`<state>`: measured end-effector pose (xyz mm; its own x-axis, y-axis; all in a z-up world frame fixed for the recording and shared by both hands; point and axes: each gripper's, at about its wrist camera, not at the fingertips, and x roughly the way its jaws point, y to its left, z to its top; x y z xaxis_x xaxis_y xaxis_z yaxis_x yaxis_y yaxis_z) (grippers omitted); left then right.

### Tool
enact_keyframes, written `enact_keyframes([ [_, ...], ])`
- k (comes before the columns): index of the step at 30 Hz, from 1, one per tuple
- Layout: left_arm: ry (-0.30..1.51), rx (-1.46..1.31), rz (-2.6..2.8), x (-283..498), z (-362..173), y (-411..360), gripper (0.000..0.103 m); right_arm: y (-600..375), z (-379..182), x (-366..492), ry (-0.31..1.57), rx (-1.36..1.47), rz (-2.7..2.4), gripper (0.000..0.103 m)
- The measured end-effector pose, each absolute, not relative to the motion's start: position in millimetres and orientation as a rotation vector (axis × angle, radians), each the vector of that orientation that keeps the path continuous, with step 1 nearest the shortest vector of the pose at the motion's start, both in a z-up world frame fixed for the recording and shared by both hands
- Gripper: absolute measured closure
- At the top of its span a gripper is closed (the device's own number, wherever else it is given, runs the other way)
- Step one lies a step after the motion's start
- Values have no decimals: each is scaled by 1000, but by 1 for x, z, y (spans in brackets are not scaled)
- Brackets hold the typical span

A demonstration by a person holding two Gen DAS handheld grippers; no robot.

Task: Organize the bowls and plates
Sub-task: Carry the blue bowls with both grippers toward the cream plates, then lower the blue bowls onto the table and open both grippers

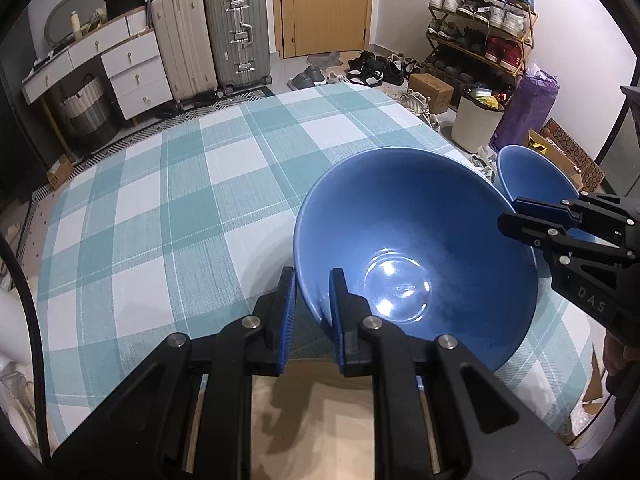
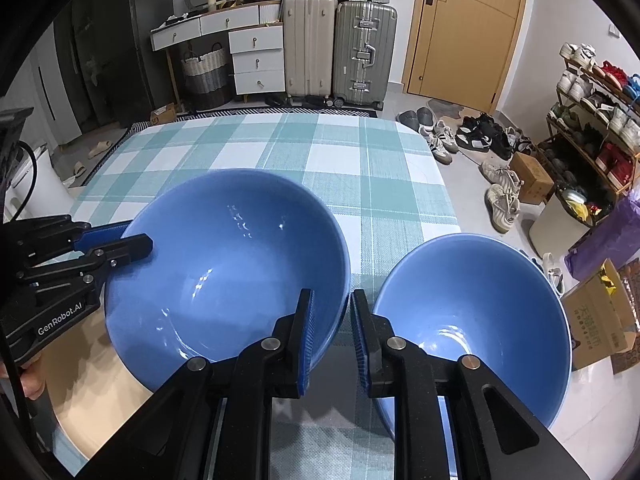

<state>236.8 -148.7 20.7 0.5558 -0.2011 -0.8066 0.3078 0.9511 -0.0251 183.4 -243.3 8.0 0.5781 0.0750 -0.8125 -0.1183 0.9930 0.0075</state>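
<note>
The large blue bowl (image 2: 228, 264) is sitting near the table's (image 1: 168, 208) front edge, its mouth facing up; much free checkered cloth is lying behind it. The left gripper (image 1: 312, 280) is clamping its rim. The right gripper (image 2: 330, 300) is straddling the opposite rim, pads not pressing. The smaller blue bowl (image 2: 472, 320) is standing just beside, at the table's right edge.

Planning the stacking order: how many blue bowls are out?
2: the larger bowl on the checked cloth, the smaller bowl to its right. No others visible.
</note>
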Motion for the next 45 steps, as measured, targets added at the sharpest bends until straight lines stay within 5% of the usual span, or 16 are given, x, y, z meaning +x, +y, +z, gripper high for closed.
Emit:
enact_keyframes([
  [2,933,106,-305,235,24,-146,82,-246,11,182,946,-33,126,79],
  [7,958,23,-341,228,38,-139,54,-260,28,174,912,71,167,37],
  [11,958,-64,-401,219,53,-139,22,-272,45,164,867,101,144,21],
  [15,950,-103,-431,208,66,-145,19,-290,60,153,844,170,125,4],
  [17,940,-104,-433,203,72,-150,2,-299,70,145,821,183,104,1],
  [45,950,-18,-626,156,74,-283,2,-404,102,55,721,291,-55,1],
])
